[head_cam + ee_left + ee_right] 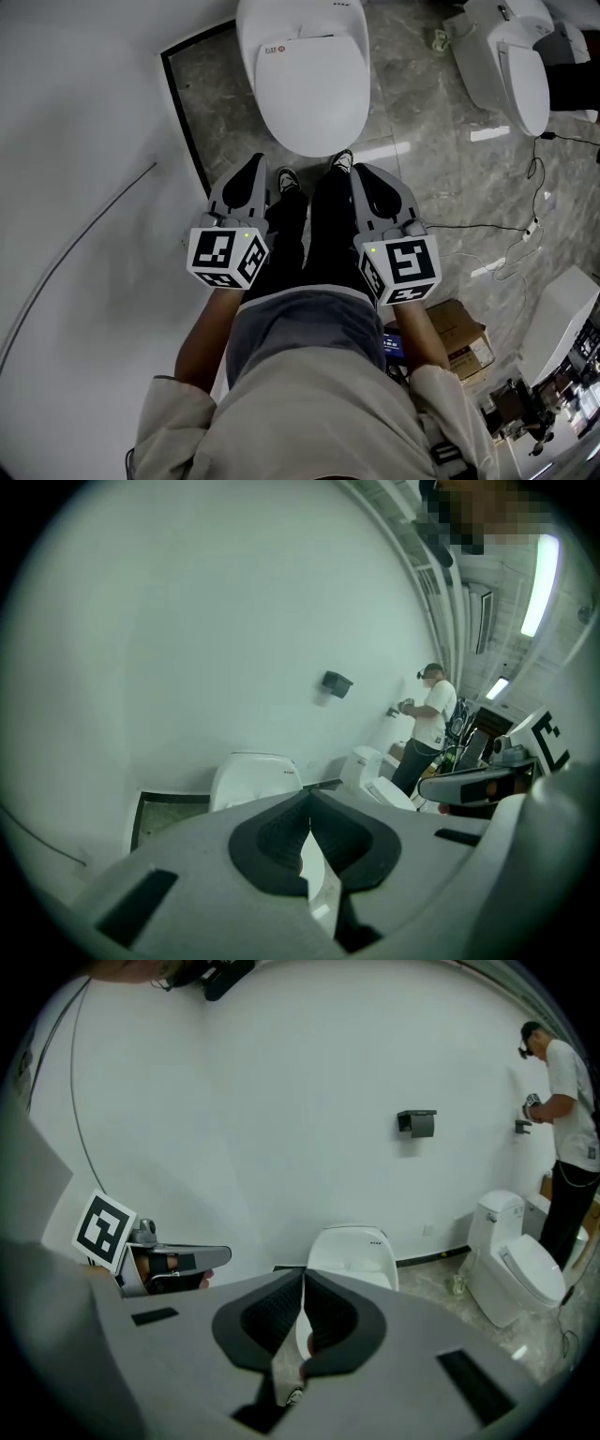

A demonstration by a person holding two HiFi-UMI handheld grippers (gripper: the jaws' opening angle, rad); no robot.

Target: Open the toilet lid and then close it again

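Head view: white toilet [302, 84] sits top centre against the white wall, on grey marble-look floor w/ a black edge strip beside it. Lid is down, smooth oval, small dark label near the hinge end. The person's shoes are right in front of the bowl. Left gripper [251, 173] and right gripper [367, 178] are side by side over the legs, tips aimed at the toilet but clear of it, not touching.

Left gripper view: jaws pressed together, nothing between the pads, just floor and bowl showing thru the slit. Toilet [253, 775] is straight ahead past the tips, lid closed. A second toilet [375, 775] sits further right, and another person [431, 724] stands at the wall there.

Right gripper view: same deal, jaws squeezed together and empty. Toilet [352, 1255] is dead ahead beyond the tips, lid flat down, label visible at the back.
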